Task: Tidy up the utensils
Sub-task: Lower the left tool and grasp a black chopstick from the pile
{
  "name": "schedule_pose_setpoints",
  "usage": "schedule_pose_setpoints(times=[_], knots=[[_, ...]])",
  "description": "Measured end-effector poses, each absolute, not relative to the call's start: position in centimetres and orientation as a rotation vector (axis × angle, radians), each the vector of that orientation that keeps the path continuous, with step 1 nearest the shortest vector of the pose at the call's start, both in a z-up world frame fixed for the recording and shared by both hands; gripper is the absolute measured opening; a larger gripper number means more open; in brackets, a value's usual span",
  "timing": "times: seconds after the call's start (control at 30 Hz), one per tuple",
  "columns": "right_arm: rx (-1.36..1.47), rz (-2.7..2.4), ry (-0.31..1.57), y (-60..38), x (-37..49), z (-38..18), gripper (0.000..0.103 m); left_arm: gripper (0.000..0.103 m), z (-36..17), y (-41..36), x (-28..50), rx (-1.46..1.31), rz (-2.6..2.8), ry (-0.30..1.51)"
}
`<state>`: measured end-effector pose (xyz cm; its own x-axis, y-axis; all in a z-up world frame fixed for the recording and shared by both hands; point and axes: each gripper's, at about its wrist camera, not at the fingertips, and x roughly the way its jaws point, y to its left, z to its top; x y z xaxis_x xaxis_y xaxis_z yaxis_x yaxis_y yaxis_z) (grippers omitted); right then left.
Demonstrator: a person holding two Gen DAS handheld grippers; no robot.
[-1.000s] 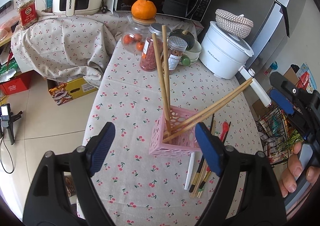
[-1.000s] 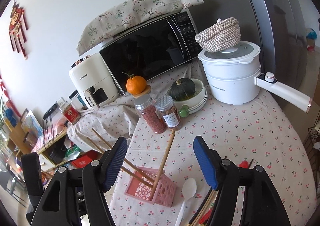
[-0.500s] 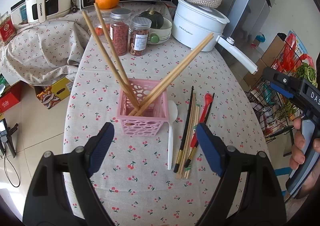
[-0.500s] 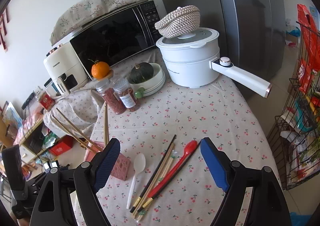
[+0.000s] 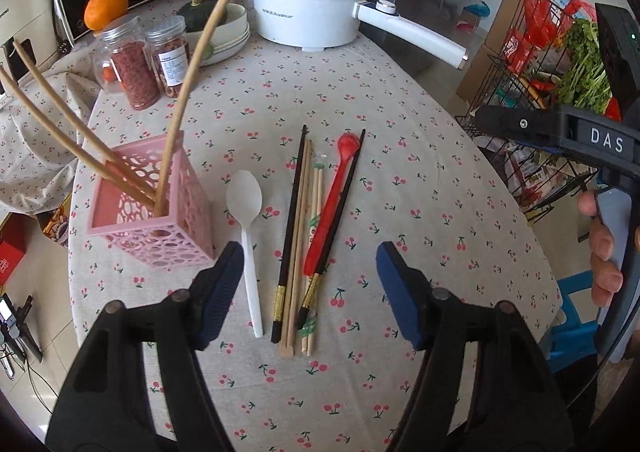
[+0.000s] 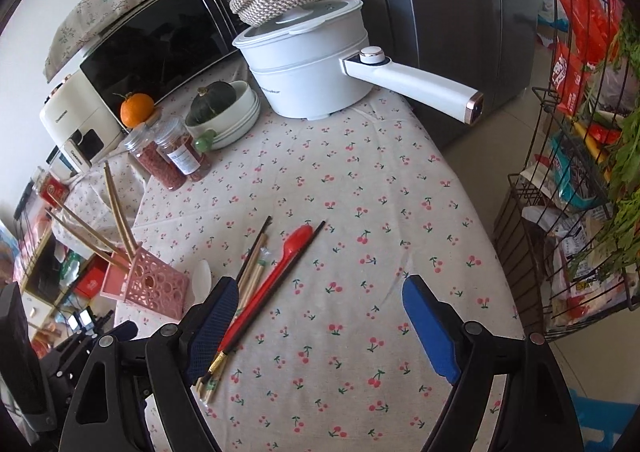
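While utensils lie loose, pink basket point(image 5: 160, 228) holds three wooden chopsticks point(image 5: 178, 108), leaning.
White spoon point(image 5: 246, 212), black chopsticks point(image 5: 292, 220) and red spoon point(image 5: 328, 204) lie on tablecloth point(image 5: 420, 192) beside it. Left gripper point(image 5: 310, 292) closing, empty; right gripper point(image 6: 320, 320) wide, empty.

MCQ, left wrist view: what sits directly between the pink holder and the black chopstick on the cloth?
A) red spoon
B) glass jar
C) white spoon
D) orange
C: the white spoon lies flat on the cloth just right of the pink holder, with the nearest black chopstick on its other side; the red spoon lies farther right.
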<state>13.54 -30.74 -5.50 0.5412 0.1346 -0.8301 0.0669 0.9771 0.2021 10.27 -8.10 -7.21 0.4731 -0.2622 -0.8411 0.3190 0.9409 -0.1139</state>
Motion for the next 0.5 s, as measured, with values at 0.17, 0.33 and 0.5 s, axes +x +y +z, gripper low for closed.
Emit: schedule_pose_setpoints(times=[0.17,0.33,0.5], knots=[[0.287,0.016,1.066,-32.5,15.0,-7.8,0.085,0.029,-10.3,-11.4,13.7,0.147,-0.315,1.069],[0.325,0.011,1.101,-34.0,16.1,-8.8,0.085,0.014,-13.3,-12.8,18.4,0.135,-0.227,1.124],[0.332,0.01,1.11,-35.1,17.0,-9.2,0.085,0.011,-14.6,-12.9,21.4,0.117,-0.175,1.157]])
